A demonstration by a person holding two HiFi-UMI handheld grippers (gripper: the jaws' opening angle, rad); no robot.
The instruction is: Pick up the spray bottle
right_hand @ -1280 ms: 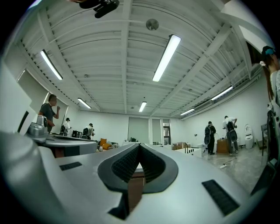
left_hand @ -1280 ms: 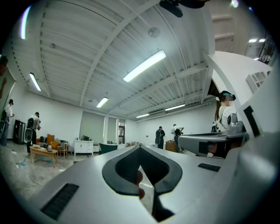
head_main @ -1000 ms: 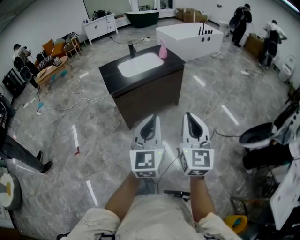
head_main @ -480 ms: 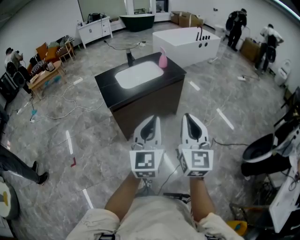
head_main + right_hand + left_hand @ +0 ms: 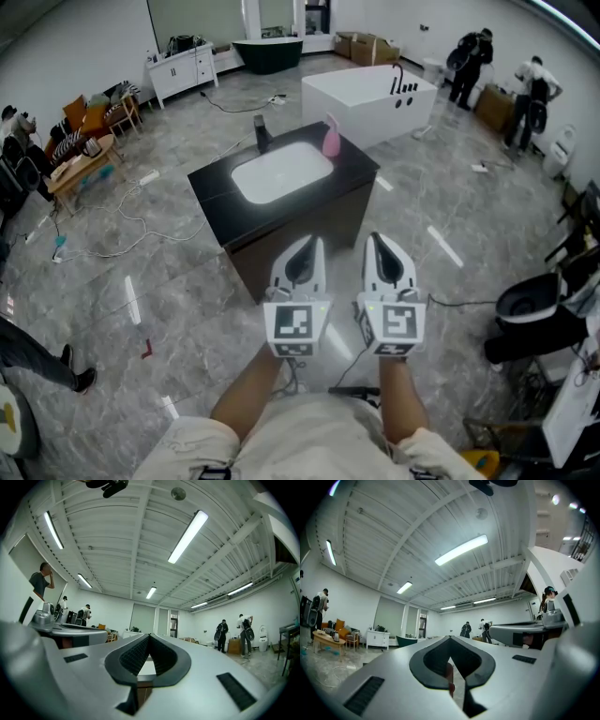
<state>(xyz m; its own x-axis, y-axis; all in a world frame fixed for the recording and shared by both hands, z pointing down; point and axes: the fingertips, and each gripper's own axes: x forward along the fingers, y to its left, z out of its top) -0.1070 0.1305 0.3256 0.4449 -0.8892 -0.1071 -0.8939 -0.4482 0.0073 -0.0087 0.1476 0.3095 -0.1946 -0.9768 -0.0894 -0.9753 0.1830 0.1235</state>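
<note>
Grey marbled floor is spreading out below you in the head view, with cables trailing across it. Ahead of you, a black counter is carrying a white sink basin and a dark tap. The pink spray bottle is standing upright on the counter's far right corner, just beside the sink basin. Behind it, a white bathtub is sitting on the floor. You are holding the left hand-held gripper and the right hand-held gripper side by side. Both are pointing toward the counter, well apart from the spray bottle, and each is showing its jaws pressed together.

Moving to the left gripper view, the left hand-held gripper's jaws are meeting at the tips and gripping nothing. A strip light is glowing on the ribbed ceiling, and two people are standing far off.

Moving to the right gripper view, the right hand-held gripper's jaws are likewise sitting fully closed and empty. Through the loop behind the tips, a pale patch of the sink basin is showing above the counter's dark edge.
</note>
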